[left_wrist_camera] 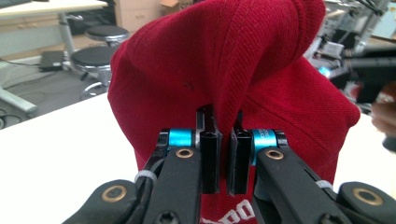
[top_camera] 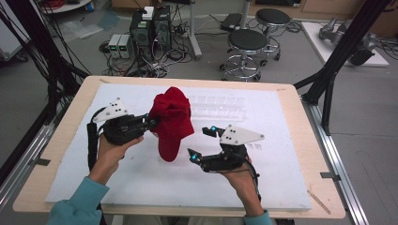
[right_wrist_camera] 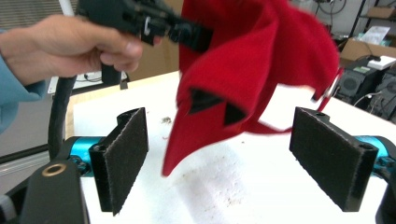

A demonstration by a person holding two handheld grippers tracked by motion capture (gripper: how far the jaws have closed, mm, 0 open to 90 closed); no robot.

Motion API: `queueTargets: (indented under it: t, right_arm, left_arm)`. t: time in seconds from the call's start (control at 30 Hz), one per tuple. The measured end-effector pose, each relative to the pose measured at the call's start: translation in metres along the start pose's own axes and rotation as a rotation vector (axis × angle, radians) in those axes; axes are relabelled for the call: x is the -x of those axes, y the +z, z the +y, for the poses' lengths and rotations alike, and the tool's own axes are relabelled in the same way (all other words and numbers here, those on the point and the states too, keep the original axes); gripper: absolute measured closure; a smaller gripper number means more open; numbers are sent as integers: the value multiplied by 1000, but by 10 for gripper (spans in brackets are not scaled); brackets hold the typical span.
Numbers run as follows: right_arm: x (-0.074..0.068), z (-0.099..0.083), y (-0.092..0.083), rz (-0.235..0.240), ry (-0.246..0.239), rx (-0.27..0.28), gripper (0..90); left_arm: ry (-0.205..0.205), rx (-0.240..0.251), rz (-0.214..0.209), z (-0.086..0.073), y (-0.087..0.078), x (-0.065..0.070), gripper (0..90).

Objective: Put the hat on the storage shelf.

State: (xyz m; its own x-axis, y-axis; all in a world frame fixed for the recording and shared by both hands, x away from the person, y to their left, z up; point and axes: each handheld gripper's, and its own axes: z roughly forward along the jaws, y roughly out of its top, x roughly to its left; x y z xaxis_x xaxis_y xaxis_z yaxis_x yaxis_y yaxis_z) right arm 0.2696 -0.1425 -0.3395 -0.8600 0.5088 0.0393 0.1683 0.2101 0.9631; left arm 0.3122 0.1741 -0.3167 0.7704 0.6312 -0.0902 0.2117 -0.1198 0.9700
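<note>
Here the left hand-held gripper (top_camera: pixel 151 123) is pinching the red cap (top_camera: pixel 171 119) above the counter (top_camera: pixel 281 136), its long axis hanging downward; the right hand-held gripper (right_wrist_camera: pixel 219 158), spread wide, is waiting just below the dangling tip.

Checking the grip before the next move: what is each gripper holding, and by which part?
The left gripper pinches a fold of the red cap, lifting it. The right gripper is open, holding nothing.

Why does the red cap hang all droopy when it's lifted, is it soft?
Probably soft: the red cap sags and folds below the left gripper, pinched by one fold. It likely feels light. Its brim looks a bit stiffer, keeping shape.
</note>
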Motion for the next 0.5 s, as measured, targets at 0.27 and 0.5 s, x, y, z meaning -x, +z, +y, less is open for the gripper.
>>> queueTargets:
  t: [0.27,0.5]
  right_arm:
    - [-5,-3,13,28,35,-25,335]
    - [-6,-6,25,30,65,-38,447]
  left_arm:
    - [3,32,6,9,7,8,858]
    - [10,41,1,12,13,15,858]
